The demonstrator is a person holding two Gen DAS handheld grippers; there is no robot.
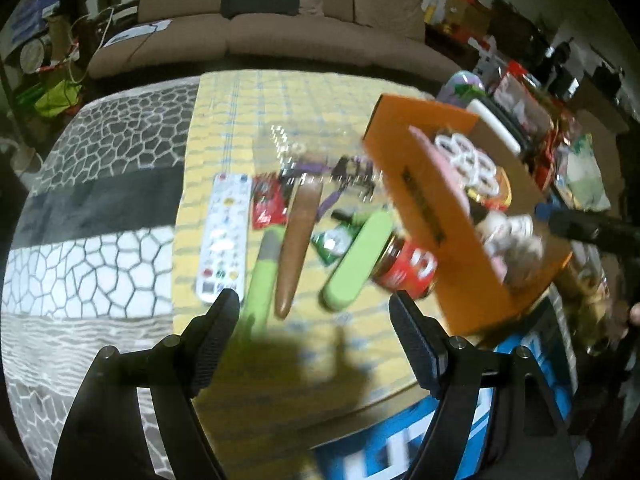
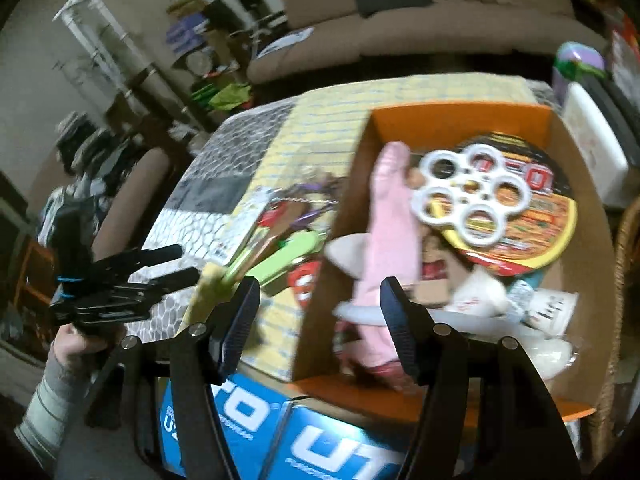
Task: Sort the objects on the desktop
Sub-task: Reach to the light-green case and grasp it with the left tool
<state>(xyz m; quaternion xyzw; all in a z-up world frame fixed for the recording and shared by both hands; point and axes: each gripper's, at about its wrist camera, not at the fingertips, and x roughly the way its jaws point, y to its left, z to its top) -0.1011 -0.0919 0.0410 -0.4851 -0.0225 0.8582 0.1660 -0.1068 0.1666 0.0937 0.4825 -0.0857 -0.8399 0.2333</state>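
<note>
The left gripper (image 1: 314, 316) hangs above the near edge of the counter (image 1: 224, 120), which is covered by a yellow checked cloth, with its jaws spread wide and nothing between them. Just beyond its fingertips lies a loose row of things on the cloth: a white remote control (image 1: 225, 236) nearest the left finger, then a green-and-grey pen-like stick (image 1: 264, 276), a brown tapered stick (image 1: 298, 240), and a green oblong case (image 1: 358, 254) lying at a slant. A red packet (image 1: 270, 204) and a small green packet (image 1: 332, 242) sit a little further back, with a purple strap and some clear plastic behind them, too blurred to name more closely. A red-labelled jar (image 1: 404, 266) lies on its side, touching the orange cardboard box (image 1: 424, 184) that stands to the right of the row.

The right gripper (image 2: 318, 312) is held over the near wall of that box (image 2: 460, 114), its jaws about half open and empty. Between and just past its fingers, inside the box, lies a pink glove (image 2: 390, 220). Further in, a white plastic ring holder (image 2: 466, 200) rests on a round, brightly printed lid (image 2: 540, 224), and white crumpled items fill the near right corner. In this view the left gripper (image 2: 176, 264) appears at the left, held by a person's hand (image 2: 86, 344) in a striped sleeve (image 2: 48, 412), well apart from the box. A blue printed carton (image 2: 320, 440) sits below the counter edge.
</note>
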